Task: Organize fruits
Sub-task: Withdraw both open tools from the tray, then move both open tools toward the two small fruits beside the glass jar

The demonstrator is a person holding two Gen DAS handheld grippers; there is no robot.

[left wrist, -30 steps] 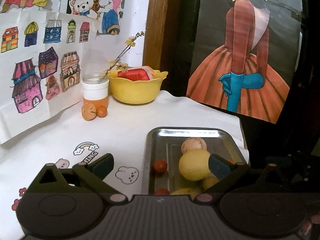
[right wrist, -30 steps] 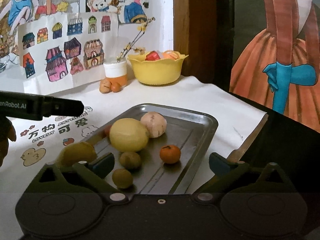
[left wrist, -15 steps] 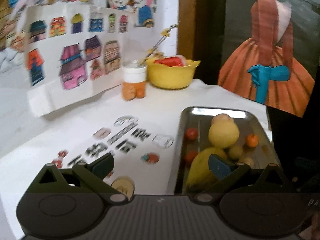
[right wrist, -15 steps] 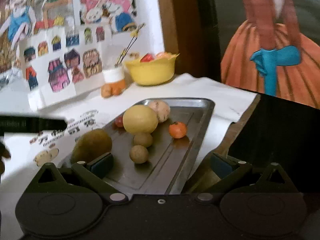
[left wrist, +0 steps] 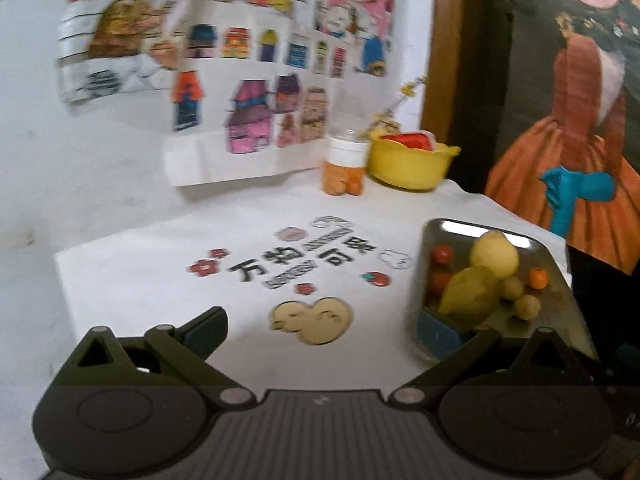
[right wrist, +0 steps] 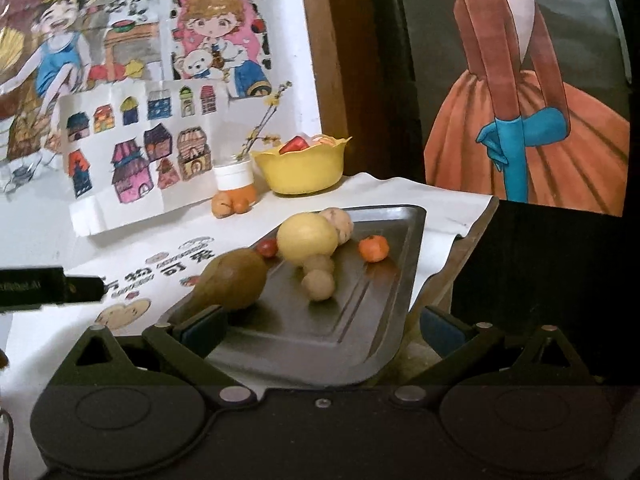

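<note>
I held both claws wide open with nothing between the fingers: my left claw (left wrist: 322, 332) hung over the white printed tablecloth (left wrist: 160, 264), just left of the shallow silver metal tray (right wrist: 360, 320), and my right claw (right wrist: 322, 330) sat low at that tray's near corner, its left finger over the rim and its right finger off the tray's right edge. On the tray lay a big brownish-green pear (right wrist: 234, 280) at the near left, a large round yellow fruit (right wrist: 307, 239) behind it, a speckled pinkish fruit (right wrist: 340, 222) touching that one at the far end, two small tan round fruits (right wrist: 319, 276) in the middle, a small orange mandarin (right wrist: 373, 248) apart to the right, and a small red fruit (right wrist: 267, 247) by the left rim. Beyond the tray stood a yellow plastic bowl (right wrist: 302, 168), with red and orange fruit inside it.
</note>
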